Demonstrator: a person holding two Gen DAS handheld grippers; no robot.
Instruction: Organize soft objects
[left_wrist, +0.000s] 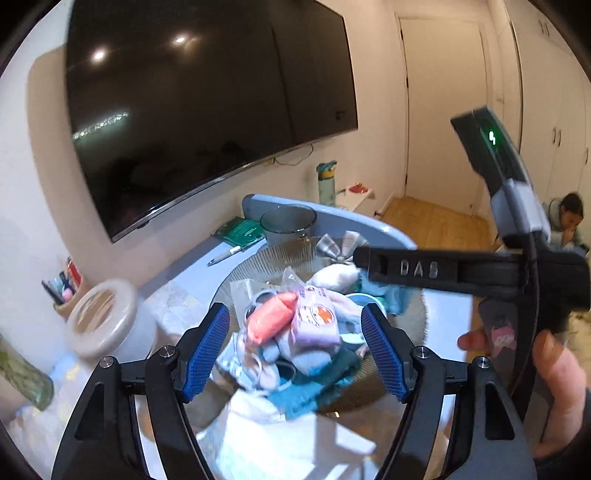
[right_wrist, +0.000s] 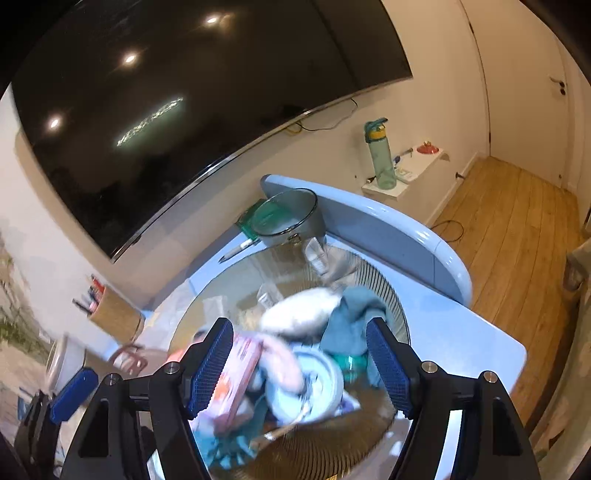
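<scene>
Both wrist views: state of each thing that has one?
left gripper: open, nothing between the pads, above the pile
right gripper: open, holding nothing, above the pile
glass bowl: heaped with soft items
grey pot: upright, lid off
water bottle: upright, cap shut
TV: off, reflecting ceiling lights
pen: lying flat on the table

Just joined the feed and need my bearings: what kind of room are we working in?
Most likely a home living room or bedroom: a large wall-mounted TV, wood flooring leading to a door, and a light-blue desk.
</scene>
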